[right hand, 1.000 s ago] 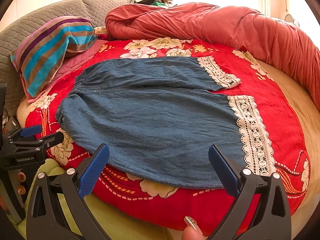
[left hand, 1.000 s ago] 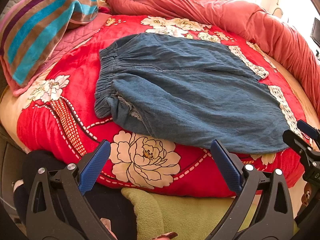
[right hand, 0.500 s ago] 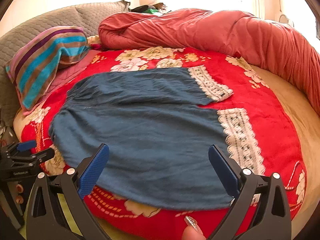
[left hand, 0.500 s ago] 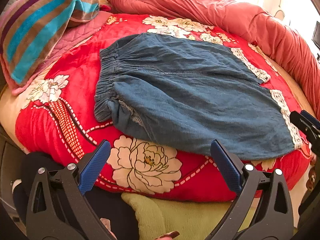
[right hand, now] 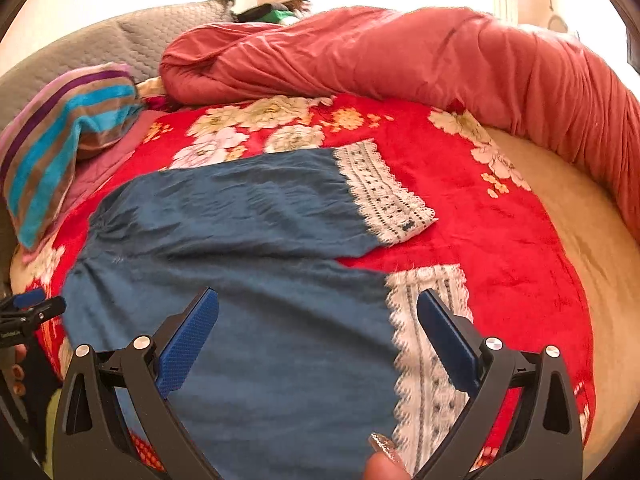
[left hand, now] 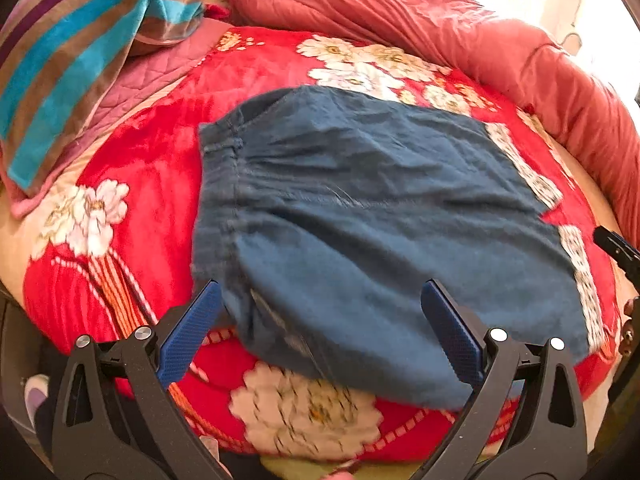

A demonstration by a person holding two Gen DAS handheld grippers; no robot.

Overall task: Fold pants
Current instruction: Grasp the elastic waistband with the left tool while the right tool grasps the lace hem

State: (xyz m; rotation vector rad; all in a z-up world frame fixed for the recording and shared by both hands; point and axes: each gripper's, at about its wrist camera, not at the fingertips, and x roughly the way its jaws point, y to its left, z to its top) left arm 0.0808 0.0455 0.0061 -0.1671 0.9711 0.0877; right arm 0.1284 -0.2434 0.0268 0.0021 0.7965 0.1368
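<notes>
Step in hand: the approach to a first grasp. No fold appears to have been made. The pants (left hand: 380,232) lie spread flat on the red flowered blanket (left hand: 152,160), which covers the bed, with both legs side by side and apart at the hems.

Left gripper (left hand: 320,334): fingers spread wide, holding nothing. It sits low over the near edge of the pants at the waist end; the left blue pad (left hand: 188,336) is at the waistband corner, the other over the near leg. Contact with the cloth cannot be confirmed.

Right gripper (right hand: 318,344): fingers likewise wide apart and empty. It is poised over the near leg at the hem end, one pad above the denim, the other above the lace trim (right hand: 428,360).

Judgement on the next move: each gripper needs to come down and pinch the near edge, one at the waist, one at the hem, then carry that leg over onto the far leg. Both layers of cloth should be caught, or the leg will open.

Condition of the pants: blue denim-like cloth, gathered elastic waistband (left hand: 218,184), white lace at both hems. Light wrinkles, no bunching. Near edge overhangs the blanket's curve slightly. Left view is motion-blurred near the bottom.
</notes>
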